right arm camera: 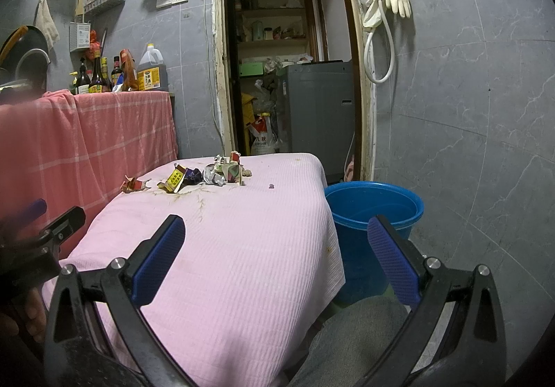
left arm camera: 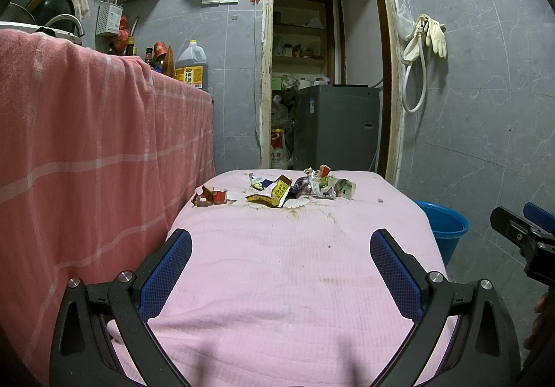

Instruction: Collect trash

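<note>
Several pieces of trash lie at the far end of a table under a pink cloth: a torn red wrapper, a yellow and white packet and crumpled wrappers. The same pile shows in the right wrist view. A blue bucket stands on the floor right of the table; it also shows in the left wrist view. My left gripper is open and empty over the near part of the table. My right gripper is open and empty over the table's right near edge.
A counter draped in a red checked cloth runs along the left, with bottles and an oil jug on top. An open doorway lies behind the table, with a grey appliance inside. Rubber gloves and a hose hang on the right wall.
</note>
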Motion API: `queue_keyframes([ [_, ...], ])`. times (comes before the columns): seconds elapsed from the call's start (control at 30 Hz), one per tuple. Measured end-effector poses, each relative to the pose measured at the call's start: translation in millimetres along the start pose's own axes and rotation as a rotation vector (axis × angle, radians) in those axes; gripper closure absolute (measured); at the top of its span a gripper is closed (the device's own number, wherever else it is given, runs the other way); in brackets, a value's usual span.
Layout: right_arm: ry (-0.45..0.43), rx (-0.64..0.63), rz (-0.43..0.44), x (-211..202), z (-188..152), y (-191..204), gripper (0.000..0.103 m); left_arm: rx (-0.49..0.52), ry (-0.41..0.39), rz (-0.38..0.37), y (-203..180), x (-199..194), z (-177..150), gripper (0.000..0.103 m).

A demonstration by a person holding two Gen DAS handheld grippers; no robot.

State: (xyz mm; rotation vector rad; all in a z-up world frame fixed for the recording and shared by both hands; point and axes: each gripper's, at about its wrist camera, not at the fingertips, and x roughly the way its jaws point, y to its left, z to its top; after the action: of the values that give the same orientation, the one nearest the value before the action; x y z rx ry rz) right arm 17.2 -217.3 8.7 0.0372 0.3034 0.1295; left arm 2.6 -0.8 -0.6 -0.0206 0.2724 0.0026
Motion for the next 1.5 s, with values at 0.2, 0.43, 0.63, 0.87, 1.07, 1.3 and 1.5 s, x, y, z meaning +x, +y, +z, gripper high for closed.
queue_keyframes([
  [0.2,0.0,0.0,0.001,0,0,0,0.0,0.0,0.0,0.0,0,0,0,0.002],
  [0.43,0.0,0.001,0.001,0,0,1,0.0,0.0,0.0,0.0,0,0,0,0.002],
  [0.63,-0.001,0.001,0.001,-1,3,4,0.0,-0.003,0.0,0.0,1,3,-2,0.002],
  [0.87,-0.022,-0.01,0.007,3,5,-4,0.0,-0.006,-0.004,0.003,-4,2,-5,0.002],
  [1.07,-0.051,-0.031,0.019,8,16,8,0.0,-0.013,-0.005,0.019,2,4,2,0.002],
  [1.3,-0.09,-0.065,0.059,23,29,15,0.0,-0.012,-0.016,0.045,10,18,16,0.002],
  [1.5,-0.127,-0.088,0.087,43,44,17,0.0,-0.005,-0.039,0.059,14,38,32,0.002],
])
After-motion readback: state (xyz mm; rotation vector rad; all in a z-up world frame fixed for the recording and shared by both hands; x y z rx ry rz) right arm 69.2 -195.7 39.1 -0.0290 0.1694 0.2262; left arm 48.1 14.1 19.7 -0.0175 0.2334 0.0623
